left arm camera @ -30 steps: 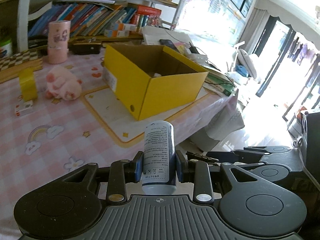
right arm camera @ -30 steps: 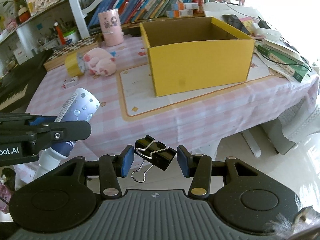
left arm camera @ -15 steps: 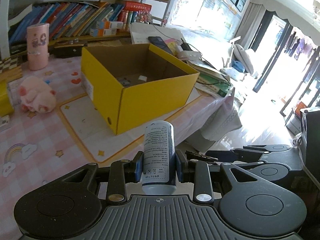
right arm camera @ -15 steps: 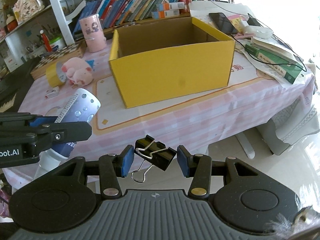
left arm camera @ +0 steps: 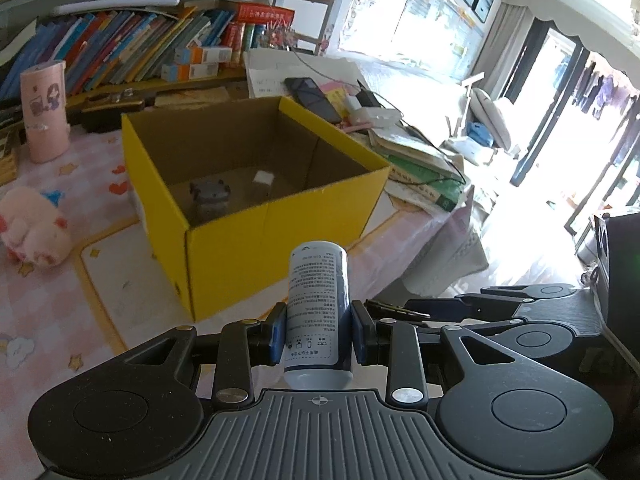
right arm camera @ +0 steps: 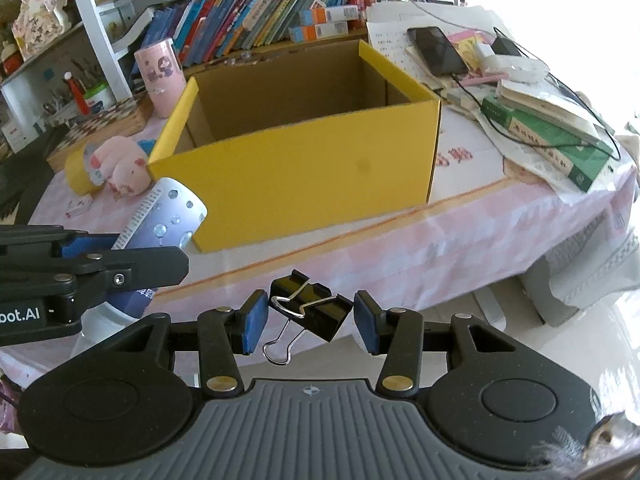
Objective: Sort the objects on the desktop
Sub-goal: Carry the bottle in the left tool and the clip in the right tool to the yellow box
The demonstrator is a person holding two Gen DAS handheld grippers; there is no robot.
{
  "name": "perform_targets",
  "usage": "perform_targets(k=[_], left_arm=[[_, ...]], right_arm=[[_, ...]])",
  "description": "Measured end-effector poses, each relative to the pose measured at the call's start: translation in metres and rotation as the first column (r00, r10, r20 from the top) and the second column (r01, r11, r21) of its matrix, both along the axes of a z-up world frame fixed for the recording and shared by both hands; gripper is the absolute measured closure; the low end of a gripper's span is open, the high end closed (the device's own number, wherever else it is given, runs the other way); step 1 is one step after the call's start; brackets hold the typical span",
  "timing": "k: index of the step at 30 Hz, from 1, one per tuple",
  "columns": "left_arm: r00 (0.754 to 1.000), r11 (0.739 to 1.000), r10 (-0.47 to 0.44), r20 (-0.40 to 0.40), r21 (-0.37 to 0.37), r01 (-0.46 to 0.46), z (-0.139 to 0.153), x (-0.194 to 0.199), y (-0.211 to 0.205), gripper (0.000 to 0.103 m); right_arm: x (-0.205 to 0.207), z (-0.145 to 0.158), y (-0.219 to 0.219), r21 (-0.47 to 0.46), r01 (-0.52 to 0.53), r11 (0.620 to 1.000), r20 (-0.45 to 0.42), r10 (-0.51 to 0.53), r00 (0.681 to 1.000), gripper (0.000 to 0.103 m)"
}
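The box (right arm camera: pixel 304 176) is bright yellow outside and plain brown cardboard inside. The bottle (left arm camera: pixel 318 312) is white and pale blue with dark printed text; in the right wrist view its side shows grey dots. The binder clip (right arm camera: pixel 310 312) is black with silver wire handles. Both pairs of tongs are black with blue pads (right arm camera: pixel 252 322). The counter (right arm camera: pixel 460 216) wears a pink and white checked cloth with an orange-edged cream mat. The plush pig (left arm camera: pixel 34 228) is pink, the cylinder (left arm camera: pixel 44 110) pale pink with cartoon figures.

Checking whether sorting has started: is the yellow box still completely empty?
No: the left wrist view shows a small grey object and a small white piece already on the floor of the yellow box.
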State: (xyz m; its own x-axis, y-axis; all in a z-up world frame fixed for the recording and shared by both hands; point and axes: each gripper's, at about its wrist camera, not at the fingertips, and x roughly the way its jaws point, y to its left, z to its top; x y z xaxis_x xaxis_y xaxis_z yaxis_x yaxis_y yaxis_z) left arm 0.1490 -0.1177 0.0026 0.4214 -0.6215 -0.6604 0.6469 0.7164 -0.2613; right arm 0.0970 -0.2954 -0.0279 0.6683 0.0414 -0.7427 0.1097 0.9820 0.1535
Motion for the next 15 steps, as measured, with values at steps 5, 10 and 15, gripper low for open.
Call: perform_targets(k=[5,10,15], left_arm=[[0.999,0.999,0.029,0.024,-0.018,-0.029,0.009,0.014,-0.016,0.072],[0.995,0.996,0.077,0.069,-0.048,-0.074,0.024,0.029,-0.028,0.072],[0.982,0.989,0.139,0.125,-0.074,-0.130,0.041,0.048,-0.038,0.072]], right_arm=[[0.014,0.009,-0.019,0.002,-0.029,1.000,0.037,0.028,0.999,0.059],[0.033,0.027,-0.042,0.022,-0.050,0.998,0.090,0.048,0.995,0.059],[0.058,0.055,-0.063,0.014,-0.084,0.996,0.184,0.080,0.980,0.059]])
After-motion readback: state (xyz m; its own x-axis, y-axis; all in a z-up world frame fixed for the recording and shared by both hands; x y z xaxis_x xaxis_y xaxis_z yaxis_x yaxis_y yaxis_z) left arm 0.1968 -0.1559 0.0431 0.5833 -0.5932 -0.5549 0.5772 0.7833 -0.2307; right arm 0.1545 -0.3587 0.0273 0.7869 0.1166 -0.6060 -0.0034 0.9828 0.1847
